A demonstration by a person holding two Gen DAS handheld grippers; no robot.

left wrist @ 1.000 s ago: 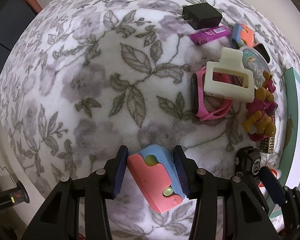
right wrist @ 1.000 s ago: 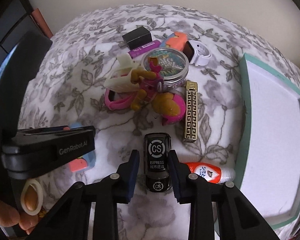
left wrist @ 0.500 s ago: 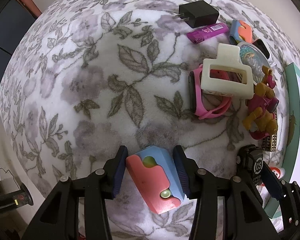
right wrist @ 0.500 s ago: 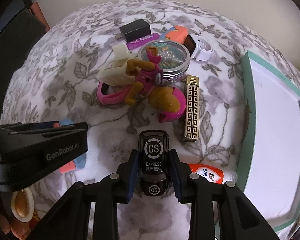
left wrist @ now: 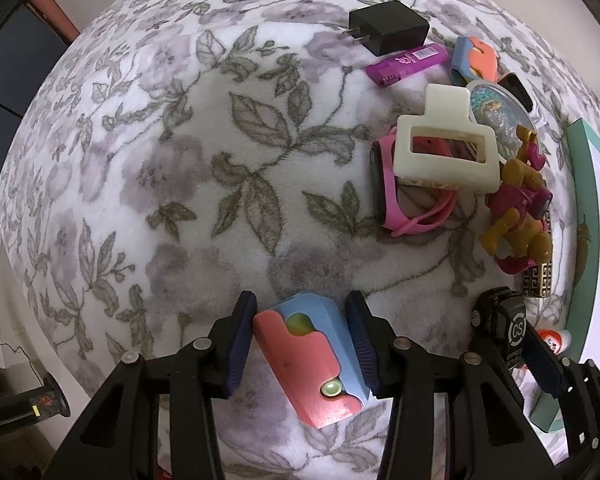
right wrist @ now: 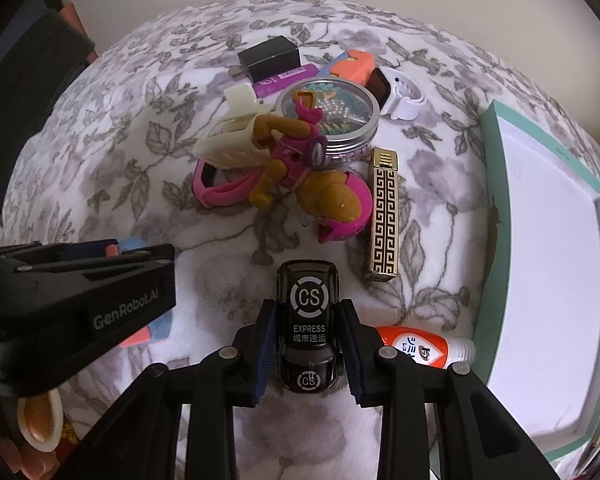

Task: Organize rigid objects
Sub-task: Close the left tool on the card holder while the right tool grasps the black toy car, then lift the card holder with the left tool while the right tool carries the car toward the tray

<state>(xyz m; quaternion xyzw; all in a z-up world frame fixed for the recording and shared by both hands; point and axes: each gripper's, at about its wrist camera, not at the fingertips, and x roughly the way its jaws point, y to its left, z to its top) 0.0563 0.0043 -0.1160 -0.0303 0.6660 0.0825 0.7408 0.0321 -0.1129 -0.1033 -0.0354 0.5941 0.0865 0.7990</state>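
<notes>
My left gripper (left wrist: 300, 320) points down at a floral blanket (left wrist: 180, 160) and is shut on a pink and blue toy (left wrist: 308, 356), with a pad pressing each side. The same gripper (right wrist: 100, 300) fills the left of the right wrist view and hides most of that toy. My right gripper (right wrist: 306, 320) is shut on a black toy car (right wrist: 308, 312) marked CS EXPRESS. In the left wrist view the car (left wrist: 508, 328) shows at the lower right.
A teal-rimmed white tray (right wrist: 496, 200) lies to the right. Beyond the car lie a cream hair claw (left wrist: 444, 148), pink watch (left wrist: 400, 208), round tin (right wrist: 328, 116), brown and pink figure (right wrist: 332, 200), gold lighter (right wrist: 382, 216), black charger (left wrist: 388, 28), purple lighter (left wrist: 408, 60) and glue tube (right wrist: 420, 350).
</notes>
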